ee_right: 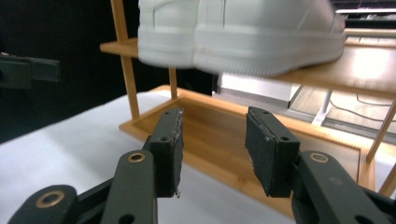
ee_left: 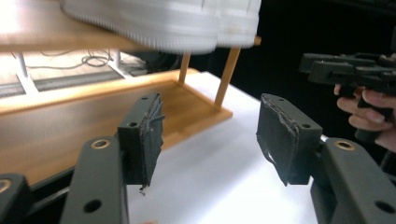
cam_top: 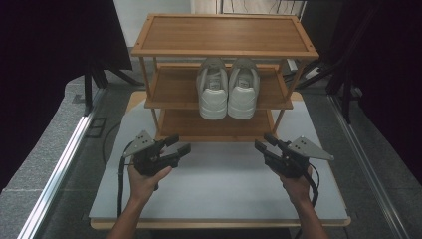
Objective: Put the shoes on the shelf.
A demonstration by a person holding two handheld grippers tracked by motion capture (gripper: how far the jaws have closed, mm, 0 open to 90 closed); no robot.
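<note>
A pair of white sneakers (cam_top: 228, 88) stands side by side on the middle shelf of a three-tier wooden rack (cam_top: 224, 50), heels toward me. The sneakers' soles (ee_left: 163, 23) (ee_right: 243, 32) hang over the shelf edge. My left gripper (cam_top: 178, 144) hovers open over the white table, just left of the rack's bottom shelf (cam_top: 214, 127), with nothing between its pads (ee_left: 142, 135). My right gripper (cam_top: 265, 142) is open too, just right of that shelf's front edge, its pads (ee_right: 266, 154) empty. The right gripper (ee_left: 345, 70) and its hand also appear far off in the left gripper view.
The rack stands at the back of a white tabletop (cam_top: 219, 184). Its top and bottom shelves are bare. Thin wooden posts (ee_left: 226, 74) (ee_right: 126, 60) hold the shelves. Dark curtains flank the table, and metal rails (cam_top: 59, 169) run along the grey floor.
</note>
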